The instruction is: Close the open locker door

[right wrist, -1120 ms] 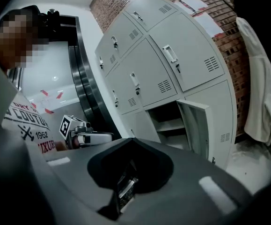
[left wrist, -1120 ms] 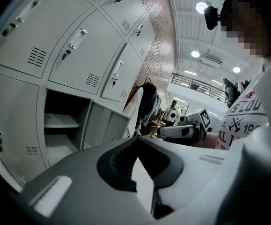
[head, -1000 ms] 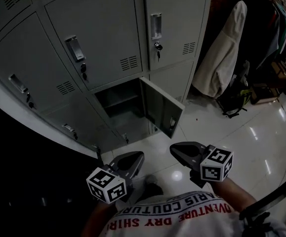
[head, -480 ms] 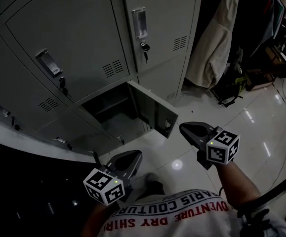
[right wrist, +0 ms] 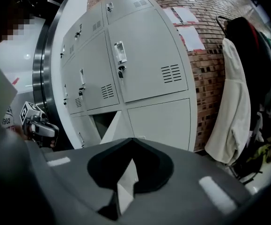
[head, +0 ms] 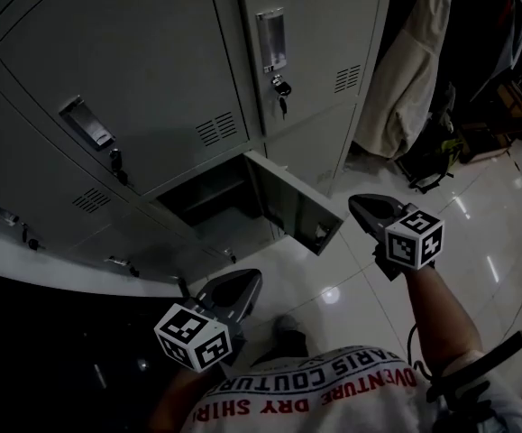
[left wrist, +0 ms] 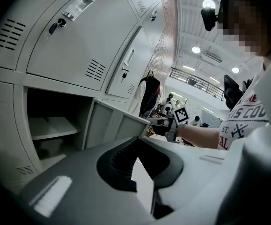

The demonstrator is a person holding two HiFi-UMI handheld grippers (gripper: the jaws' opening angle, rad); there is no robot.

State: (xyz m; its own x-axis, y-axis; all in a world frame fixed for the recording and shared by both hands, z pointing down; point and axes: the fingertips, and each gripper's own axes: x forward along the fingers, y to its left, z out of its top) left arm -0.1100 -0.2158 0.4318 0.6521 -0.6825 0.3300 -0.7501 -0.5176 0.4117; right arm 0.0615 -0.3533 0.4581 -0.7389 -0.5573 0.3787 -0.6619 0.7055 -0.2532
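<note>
Plainly, nothing was done yet: the locker door (head: 289,204) stood wide open at the lockers' (head: 152,61) bottom row. The right gripper (head: 358,206), jaws pressed together and empty, hung near the door's free edge, seemingly not touching it. The left gripper (head: 250,282), likewise closed on nothing, sat well apart. The whole push remained.

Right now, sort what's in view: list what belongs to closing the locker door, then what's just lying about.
For the job:
open locker door
open compartment behind it
right gripper, nearest the door, shut and empty
left gripper, shut and empty

Just lying about:
pale coat hanging at the right
dark bag beneath it
key in the closed locker above
</note>
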